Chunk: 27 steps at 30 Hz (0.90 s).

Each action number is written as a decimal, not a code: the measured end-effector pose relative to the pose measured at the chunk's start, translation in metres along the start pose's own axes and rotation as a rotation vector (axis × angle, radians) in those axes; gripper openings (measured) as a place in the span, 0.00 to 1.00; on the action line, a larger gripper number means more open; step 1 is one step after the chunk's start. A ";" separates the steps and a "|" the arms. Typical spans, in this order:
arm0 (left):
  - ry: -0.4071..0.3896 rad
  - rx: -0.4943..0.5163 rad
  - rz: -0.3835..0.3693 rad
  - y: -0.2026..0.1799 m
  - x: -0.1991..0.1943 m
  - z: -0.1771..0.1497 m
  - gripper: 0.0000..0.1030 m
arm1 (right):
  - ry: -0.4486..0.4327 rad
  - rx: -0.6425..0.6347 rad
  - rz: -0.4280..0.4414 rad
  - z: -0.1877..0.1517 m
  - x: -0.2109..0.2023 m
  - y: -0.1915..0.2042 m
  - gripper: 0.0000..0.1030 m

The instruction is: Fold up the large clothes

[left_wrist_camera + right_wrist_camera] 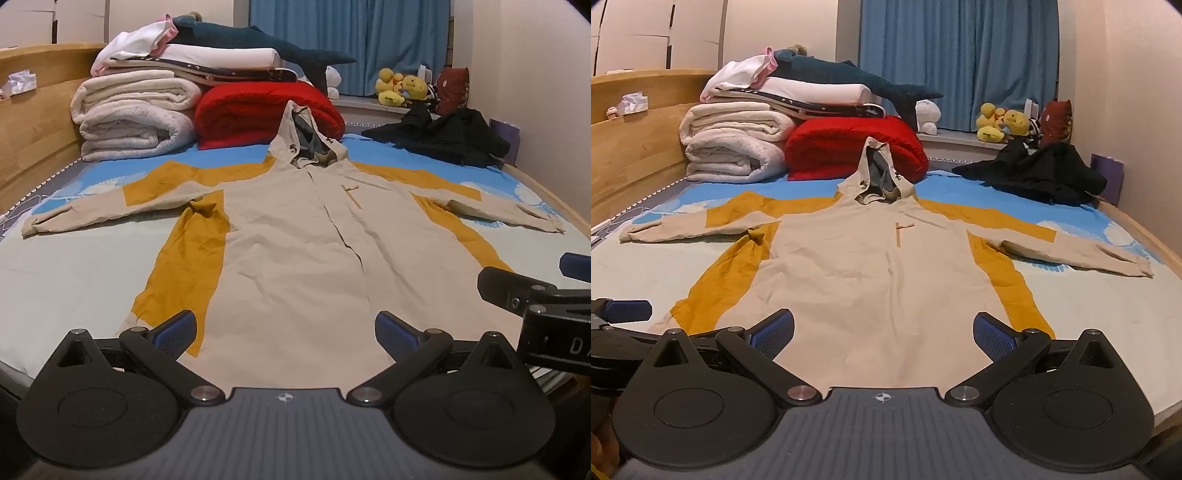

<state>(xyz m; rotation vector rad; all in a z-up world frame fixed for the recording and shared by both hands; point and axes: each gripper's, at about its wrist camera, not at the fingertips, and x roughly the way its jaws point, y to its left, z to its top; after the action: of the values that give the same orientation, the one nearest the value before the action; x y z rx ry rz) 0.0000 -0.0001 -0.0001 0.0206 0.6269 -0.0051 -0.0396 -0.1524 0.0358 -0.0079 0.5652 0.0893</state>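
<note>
Jacket: the beige and mustard hooded jacket (pixel 295 236) lies flat, front up, on my bed (pixel 55 280), sleeves spread to both sides, hood toward the far end.
Hem: I cannot see the jacket's near edge; both gripper bodies cover it in both views.
Left gripper: my left gripper (pixel 286 328) is spread wide above the lower jacket, nothing between its blue pads (pixel 173 330).
Right gripper: my right gripper (pixel 884 328) is equally wide and empty; in the left view only its dark frame and one blue tip show, cut off at the right edge.
Hood: its grey lining is shadowed and its small markings are too small to read.
Far pile: folded white quilts (pixel 129 118), a red blanket (pixel 258 110) and a blue plush shark (pixel 258 44) are stacked behind the hood.
Dark heap: black clothing (pixel 443 136) at far right, shape unclear.
Windowsill: yellow plush toys (pixel 402 88), blurred.
</note>
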 end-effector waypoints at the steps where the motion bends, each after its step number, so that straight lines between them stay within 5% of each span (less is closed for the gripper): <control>1: 0.000 -0.002 0.001 0.000 0.000 0.000 0.99 | -0.001 0.002 -0.003 0.000 0.000 0.000 0.99; 27: 0.010 -0.018 0.002 0.004 0.004 0.000 0.99 | -0.013 -0.017 0.005 0.002 0.001 0.001 0.95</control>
<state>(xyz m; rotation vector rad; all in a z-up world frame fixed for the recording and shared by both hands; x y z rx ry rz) 0.0031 0.0037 -0.0022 0.0039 0.6369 0.0026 -0.0379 -0.1512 0.0370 -0.0221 0.5515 0.0985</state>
